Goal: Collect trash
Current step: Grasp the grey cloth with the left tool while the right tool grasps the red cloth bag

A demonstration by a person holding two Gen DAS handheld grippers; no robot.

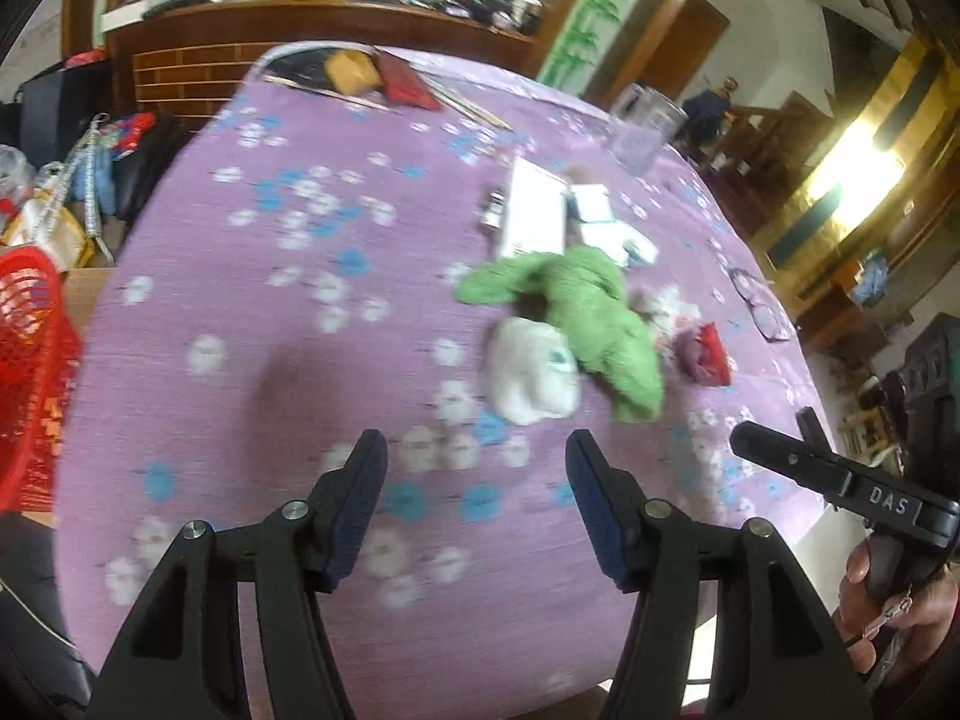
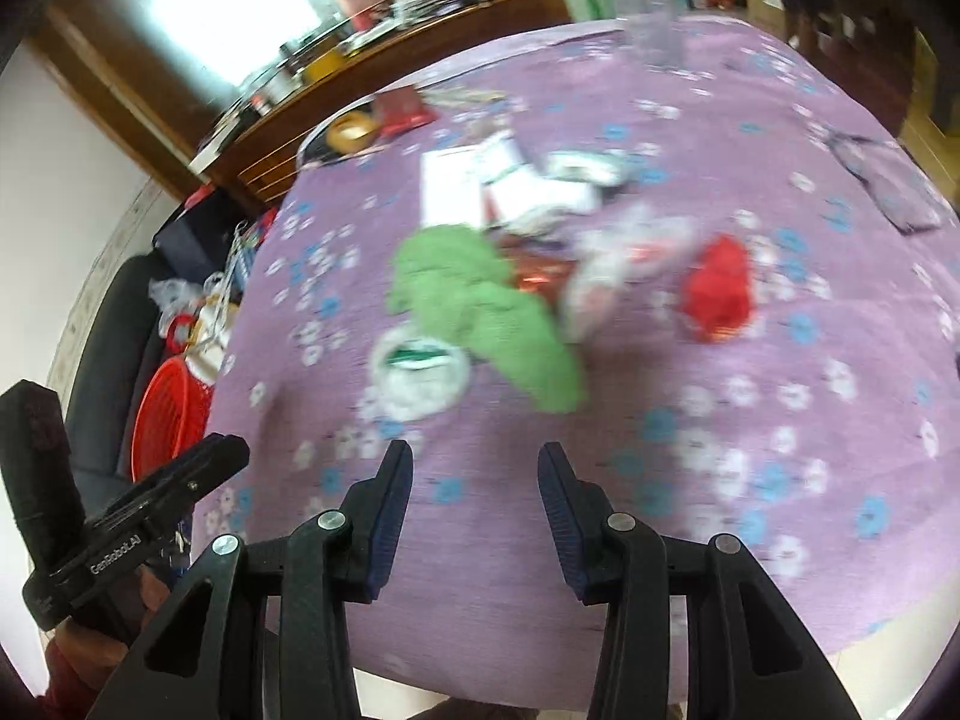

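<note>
Hovering over the near part of the purple tablecloth (image 1: 252, 300), the left gripper (image 1: 474, 468) and right gripper (image 2: 474, 474) both stand parted with nothing between the pads. Trash sits at one o'clock from the left gripper: a white wad (image 1: 531, 372) touching a green cloth (image 1: 576, 312), a red wrapper (image 1: 711, 354) beyond. Bare cloth spreads toward ten o'clock, ending at the table's left edge beside a red basket (image 1: 30, 372).
</note>
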